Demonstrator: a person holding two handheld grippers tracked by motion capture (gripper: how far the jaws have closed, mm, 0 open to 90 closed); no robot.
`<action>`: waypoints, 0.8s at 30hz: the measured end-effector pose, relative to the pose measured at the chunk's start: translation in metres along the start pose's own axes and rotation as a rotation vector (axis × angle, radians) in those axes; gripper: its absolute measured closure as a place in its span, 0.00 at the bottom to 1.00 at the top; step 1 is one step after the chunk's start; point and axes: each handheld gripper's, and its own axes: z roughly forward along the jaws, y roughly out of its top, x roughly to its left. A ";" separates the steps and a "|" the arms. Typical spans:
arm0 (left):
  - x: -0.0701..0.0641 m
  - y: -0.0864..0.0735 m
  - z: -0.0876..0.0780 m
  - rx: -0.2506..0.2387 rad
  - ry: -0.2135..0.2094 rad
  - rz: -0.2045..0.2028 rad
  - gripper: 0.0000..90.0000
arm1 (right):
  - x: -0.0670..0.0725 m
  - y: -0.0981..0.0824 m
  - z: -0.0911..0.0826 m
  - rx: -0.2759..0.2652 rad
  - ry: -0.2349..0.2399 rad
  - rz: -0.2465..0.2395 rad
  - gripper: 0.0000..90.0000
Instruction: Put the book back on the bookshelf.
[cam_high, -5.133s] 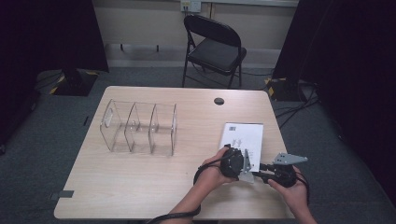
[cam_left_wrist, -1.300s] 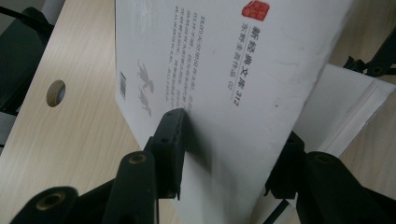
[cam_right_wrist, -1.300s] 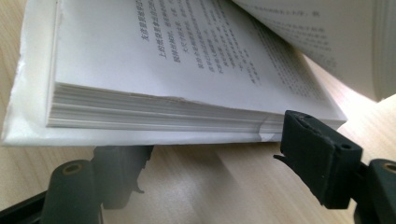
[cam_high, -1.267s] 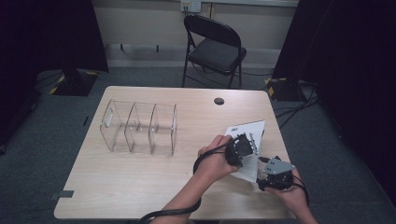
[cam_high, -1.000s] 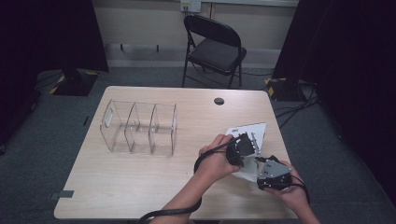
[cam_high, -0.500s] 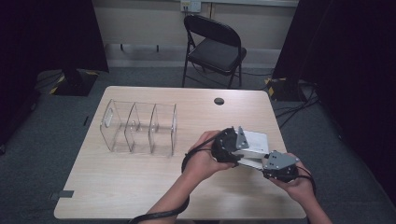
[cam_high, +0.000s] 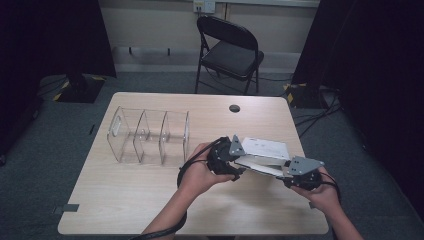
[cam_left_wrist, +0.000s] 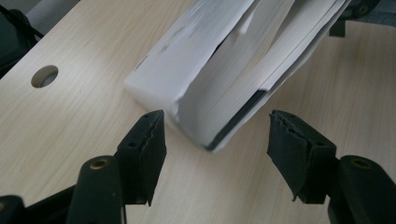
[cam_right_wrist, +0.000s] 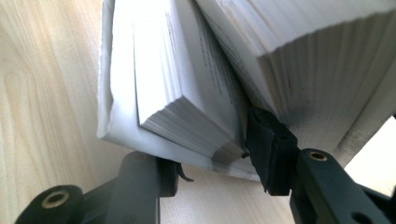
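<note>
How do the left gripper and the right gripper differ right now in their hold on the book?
The right gripper is shut on part of the book's pages, one jaw under the cover and one between the pages; the left gripper stands open, its jaws apart from the book's corner, having just been opening. The right one sits at the book's near right end, the left one at its left end. Both face the book.

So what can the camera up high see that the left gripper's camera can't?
The high view adds the clear divider rack, a folding chair, both hands, and the right gripper clamped on part of the book's pages. The left gripper view adds a close look at its own open jaws straddling the book's corner, not touching. Both show the white book and the wooden table.
</note>
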 end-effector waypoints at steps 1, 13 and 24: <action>0.002 -0.007 0.000 0.007 -0.006 -0.011 0.41 | -0.002 0.000 -0.002 -0.007 0.013 0.006 0.65; 0.008 -0.053 0.016 0.043 -0.014 -0.087 0.37 | -0.013 0.008 -0.015 -0.037 0.078 0.055 0.70; 0.009 -0.084 0.031 0.085 -0.045 -0.127 0.33 | -0.019 0.014 -0.022 -0.051 0.147 0.094 0.72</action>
